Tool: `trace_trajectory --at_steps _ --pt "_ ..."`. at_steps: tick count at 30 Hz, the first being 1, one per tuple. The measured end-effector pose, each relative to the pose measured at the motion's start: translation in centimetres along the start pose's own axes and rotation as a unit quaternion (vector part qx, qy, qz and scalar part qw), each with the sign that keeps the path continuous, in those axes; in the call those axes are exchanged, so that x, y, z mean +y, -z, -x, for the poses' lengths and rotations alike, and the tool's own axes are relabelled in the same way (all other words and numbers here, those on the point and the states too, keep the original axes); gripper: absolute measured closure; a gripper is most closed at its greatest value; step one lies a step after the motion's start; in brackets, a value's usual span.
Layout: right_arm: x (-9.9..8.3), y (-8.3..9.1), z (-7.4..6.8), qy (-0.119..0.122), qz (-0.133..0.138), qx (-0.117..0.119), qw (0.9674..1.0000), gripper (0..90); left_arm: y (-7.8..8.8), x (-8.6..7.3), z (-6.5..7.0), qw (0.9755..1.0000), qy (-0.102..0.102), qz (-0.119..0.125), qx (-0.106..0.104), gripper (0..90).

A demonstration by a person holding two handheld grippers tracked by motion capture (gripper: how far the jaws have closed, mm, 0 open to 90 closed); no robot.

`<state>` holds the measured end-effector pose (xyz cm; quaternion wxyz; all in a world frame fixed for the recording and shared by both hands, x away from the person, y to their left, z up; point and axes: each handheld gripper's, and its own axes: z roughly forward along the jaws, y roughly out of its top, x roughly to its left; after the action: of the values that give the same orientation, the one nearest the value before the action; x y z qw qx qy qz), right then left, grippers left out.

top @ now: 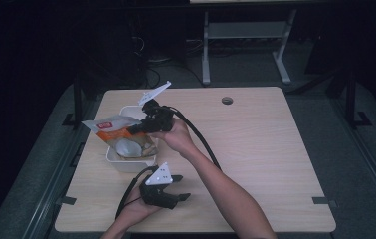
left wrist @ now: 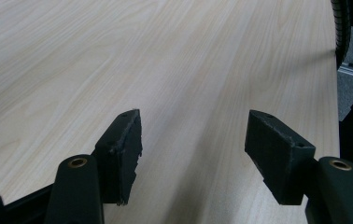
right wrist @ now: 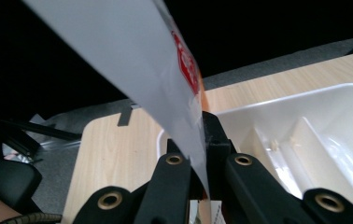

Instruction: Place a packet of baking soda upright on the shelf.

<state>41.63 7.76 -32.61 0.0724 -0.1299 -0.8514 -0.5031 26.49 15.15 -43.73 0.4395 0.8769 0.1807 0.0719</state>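
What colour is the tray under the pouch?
White. The tray shows best in the right gripper view, beside the pouch held by the right gripper.

— What's the bench (left wrist: 118, 56) made of?
— Pale wood-grain laminate, smooth and matt.
— And the snack pouch (right wrist: 132, 60) over the tray?
— Glossy plastic film, silvery-grey on the back, printed orange on the front.
— The tray (right wrist: 333, 107)?
— Smooth white plastic, slightly shiny.
— The fingers (left wrist: 121, 149)?
— Matt black, with rough pads and brass-coloured rivets.
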Motion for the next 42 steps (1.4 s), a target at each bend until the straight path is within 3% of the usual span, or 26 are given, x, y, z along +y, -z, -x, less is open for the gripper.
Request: trace_trajectory --at_steps 9,18,24,28,32,42 --pt "-0.2 -1.1 -0.1 -0.001 -0.007 0.009 0.9999 89.7 0.0 0.0 0.1 1.0 -0.006 -0.003 0.001 36.1" --pt "-1.8 -2.3 0.9 -0.022 -0.006 0.012 0.9997 89.4 0.0 0.0 0.1 1.0 -0.004 -0.002 0.001 36.1" --pt "-2.4 -2.7 1.1 -0.023 -0.012 0.011 0.9996 83.4 0.0 0.0 0.1 1.0 -0.005 -0.002 0.0 36.1" --pt "-3.0 -2.6 1.1 -0.014 -0.045 0.001 0.9989 76.2 0.0 0.0 0.2 1.0 -0.007 -0.002 0.0 36.1" --pt "-3.7 -2.7 1.0 -0.001 -0.07 -0.01 0.9975 77.1 -0.1 0.1 0.2 0.9999 -0.01 -0.003 -0.001 36.1" --pt "-5.2 -3.0 1.3 0.006 -0.099 -0.018 0.995 87.9 -0.2 0.0 0.3 1.0 -0.007 -0.003 -0.002 36.1"
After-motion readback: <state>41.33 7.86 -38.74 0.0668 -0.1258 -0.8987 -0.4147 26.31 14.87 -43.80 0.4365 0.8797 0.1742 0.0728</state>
